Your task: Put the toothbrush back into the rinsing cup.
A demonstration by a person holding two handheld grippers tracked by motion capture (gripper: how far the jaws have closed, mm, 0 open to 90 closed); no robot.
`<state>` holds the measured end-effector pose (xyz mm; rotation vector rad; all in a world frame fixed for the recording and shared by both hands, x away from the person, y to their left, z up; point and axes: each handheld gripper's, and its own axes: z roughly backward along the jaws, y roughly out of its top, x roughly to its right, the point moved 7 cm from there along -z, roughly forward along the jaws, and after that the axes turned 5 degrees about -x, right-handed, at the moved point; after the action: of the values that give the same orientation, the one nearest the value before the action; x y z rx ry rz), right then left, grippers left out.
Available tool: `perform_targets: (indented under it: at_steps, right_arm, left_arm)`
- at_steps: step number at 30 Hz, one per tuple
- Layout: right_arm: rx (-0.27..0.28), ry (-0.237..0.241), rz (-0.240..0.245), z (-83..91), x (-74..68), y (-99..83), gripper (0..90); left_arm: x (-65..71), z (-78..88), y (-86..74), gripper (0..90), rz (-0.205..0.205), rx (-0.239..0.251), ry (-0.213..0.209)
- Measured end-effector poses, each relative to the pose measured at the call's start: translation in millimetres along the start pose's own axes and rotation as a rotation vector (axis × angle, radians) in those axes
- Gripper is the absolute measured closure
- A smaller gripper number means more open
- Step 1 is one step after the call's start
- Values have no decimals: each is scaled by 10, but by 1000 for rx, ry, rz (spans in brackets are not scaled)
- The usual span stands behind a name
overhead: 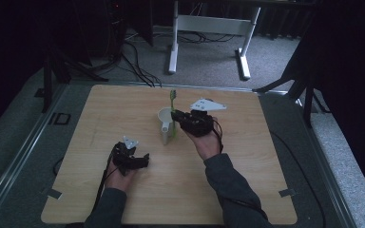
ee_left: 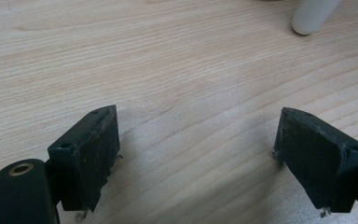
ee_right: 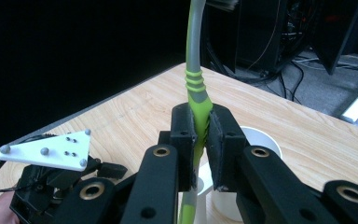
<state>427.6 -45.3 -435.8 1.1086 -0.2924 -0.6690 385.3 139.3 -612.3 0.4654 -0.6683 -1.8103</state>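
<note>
The right gripper (ee_right: 200,140) pinches the green toothbrush (ee_right: 196,88) by its handle, holding it upright over the white cup (overhead: 165,124) near the middle of the wooden table (overhead: 123,114), probably so the handle can slide straight down inside. The left gripper (overhead: 135,159) rests low on the table, well apart, jaws spread and empty, apparently keeping clear.

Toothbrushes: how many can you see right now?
1. The green toothbrush stands upright, clamped in the right gripper beside the white cup, its lower end hidden. None seen elsewhere on the table.
</note>
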Motion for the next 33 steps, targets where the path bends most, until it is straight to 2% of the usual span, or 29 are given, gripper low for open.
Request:
perform_targets:
  at_steps: [6,13,19,33]
  right_arm:
    - [24,-10,-15,2,18,16,814]
    - [44,-1,-35,-10,59,6,814]
    - [48,2,-35,-29,82,14,814]
    - [96,-9,-48,-56,140,75,814]
  left_arm:
    - [1,0,0,146,-1,0,0]
    - [5,0,0,146,0,1,-1]
    - [5,-1,0,146,0,1,-1]
    - [6,-1,1,146,1,2,-1]
